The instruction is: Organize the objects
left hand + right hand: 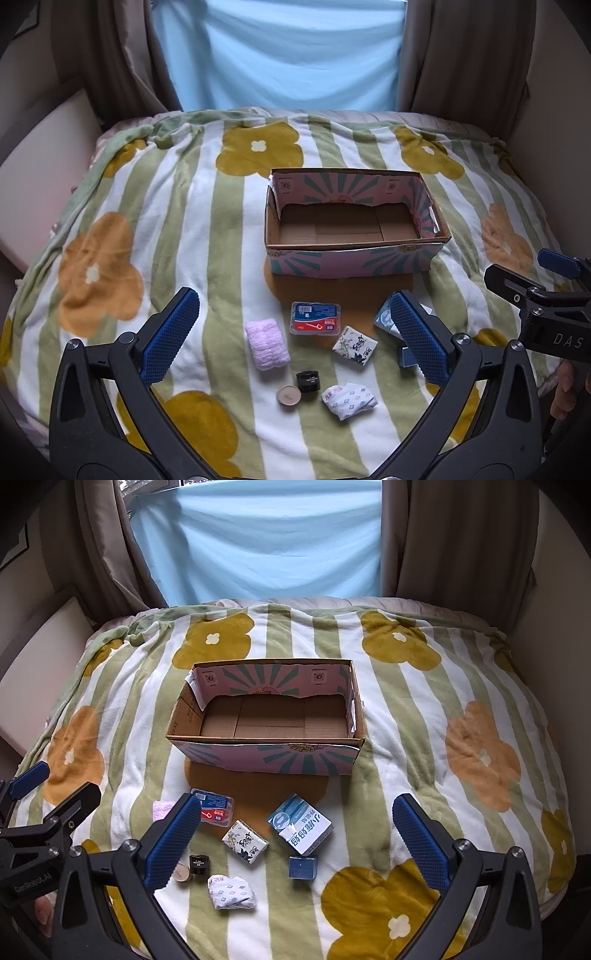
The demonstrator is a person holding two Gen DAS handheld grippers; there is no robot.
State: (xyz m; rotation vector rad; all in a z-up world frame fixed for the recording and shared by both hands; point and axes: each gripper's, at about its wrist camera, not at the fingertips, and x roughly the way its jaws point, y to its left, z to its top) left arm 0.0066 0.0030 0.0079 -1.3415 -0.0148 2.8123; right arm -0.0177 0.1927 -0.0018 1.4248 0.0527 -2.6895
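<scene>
An empty open cardboard box (354, 254) (266, 755) with pink and teal print stands on the flowered blanket. In front of it lie a floss-pick case (315, 317) (218, 808), a pink cloth roll (266, 343), a patterned tissue pack (354, 345) (245, 841), a black cylinder (307, 381) (199, 865), a round tan lid (288, 395), a crumpled patterned packet (348, 400) (231, 891), a white-and-blue carton (299, 825) and a small blue cube (303, 867). My left gripper (295, 332) is open above the items. My right gripper (295, 827) is open above the carton.
The blanket (184, 229) covers a bed that drops off at the sides. A curtained window (280, 55) is behind, and a beige cushion or panel (33, 177) at the left. Each gripper shows at the other's side edge.
</scene>
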